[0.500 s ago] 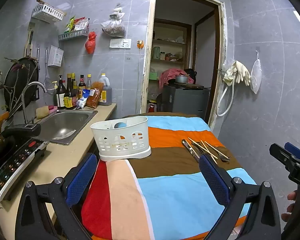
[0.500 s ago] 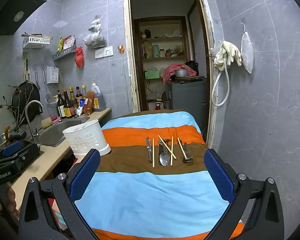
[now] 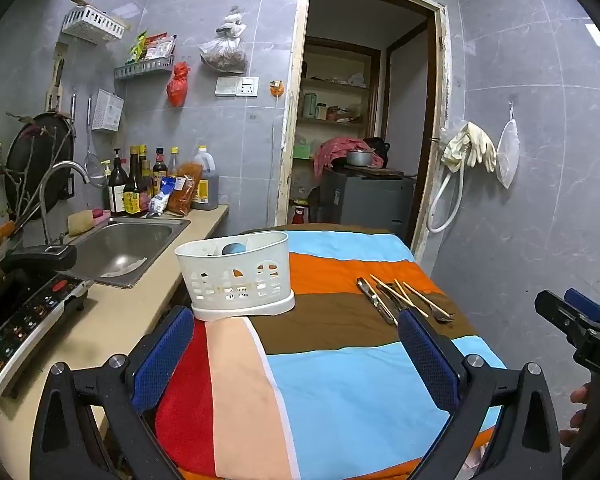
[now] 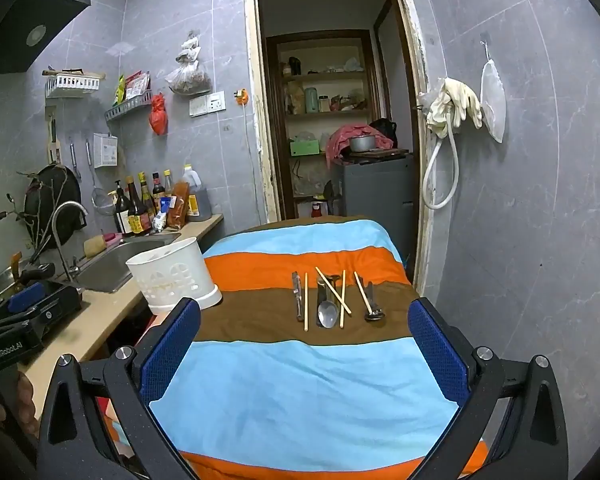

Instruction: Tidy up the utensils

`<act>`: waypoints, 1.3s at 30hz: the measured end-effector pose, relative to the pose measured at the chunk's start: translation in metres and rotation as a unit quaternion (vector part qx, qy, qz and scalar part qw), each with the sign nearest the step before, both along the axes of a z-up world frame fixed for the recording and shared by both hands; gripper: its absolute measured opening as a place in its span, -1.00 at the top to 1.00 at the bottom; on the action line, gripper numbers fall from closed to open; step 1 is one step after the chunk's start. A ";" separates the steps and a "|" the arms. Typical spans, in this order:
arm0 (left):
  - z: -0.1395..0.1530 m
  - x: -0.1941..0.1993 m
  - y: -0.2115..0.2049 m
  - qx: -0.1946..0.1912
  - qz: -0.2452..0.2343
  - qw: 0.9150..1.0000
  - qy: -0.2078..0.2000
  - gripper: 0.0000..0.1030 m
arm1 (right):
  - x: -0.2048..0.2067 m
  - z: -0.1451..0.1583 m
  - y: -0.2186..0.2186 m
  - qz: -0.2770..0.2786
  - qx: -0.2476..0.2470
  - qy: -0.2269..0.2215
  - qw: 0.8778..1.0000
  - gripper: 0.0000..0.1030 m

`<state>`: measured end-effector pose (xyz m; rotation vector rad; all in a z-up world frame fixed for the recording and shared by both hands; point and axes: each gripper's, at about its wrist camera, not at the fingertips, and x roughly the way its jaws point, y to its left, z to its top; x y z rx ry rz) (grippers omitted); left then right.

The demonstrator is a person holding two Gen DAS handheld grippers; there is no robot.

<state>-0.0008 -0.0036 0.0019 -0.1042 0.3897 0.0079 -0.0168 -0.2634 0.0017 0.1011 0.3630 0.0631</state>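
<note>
Your left gripper (image 3: 296,354) gaping empty, white caddy (image 3: 236,276) beyond your left finger, utensils (image 3: 404,300) just past the right finger

In the right wrist view, the left gripper (image 4: 16,312) carries the white text "GenRobot.AI" on its black body. In the left wrist view, the right gripper (image 3: 580,320) shows only the letters "DAS", cut by the frame edge. The bottle labels are too small to read.

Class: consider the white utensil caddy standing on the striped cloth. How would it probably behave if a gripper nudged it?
The white utensil caddy is perforated plastic, so probably light and easily slid. Its flared base should resist tipping. The soft striped cloth beneath may bunch up and drag.
</note>
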 end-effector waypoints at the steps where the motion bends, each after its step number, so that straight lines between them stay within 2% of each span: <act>1: 0.000 0.000 0.000 -0.001 -0.001 1.000 0.001 -0.99 | 0.000 0.000 -0.001 -0.001 0.000 -0.001 1.000 -0.98; 16: -0.004 -0.001 0.000 0.000 -0.004 1.000 0.000 -0.99 | 0.000 0.001 -0.002 0.002 0.003 0.003 1.000 -0.98; 20: -0.005 -0.001 0.004 -0.003 -0.002 1.000 0.001 -0.99 | -0.001 -0.010 0.002 0.004 0.003 0.003 1.000 -0.98; 39: -0.006 -0.001 0.006 -0.003 -0.001 1.000 0.001 -0.99 | 0.001 -0.002 0.005 0.008 0.010 0.006 1.000 -0.98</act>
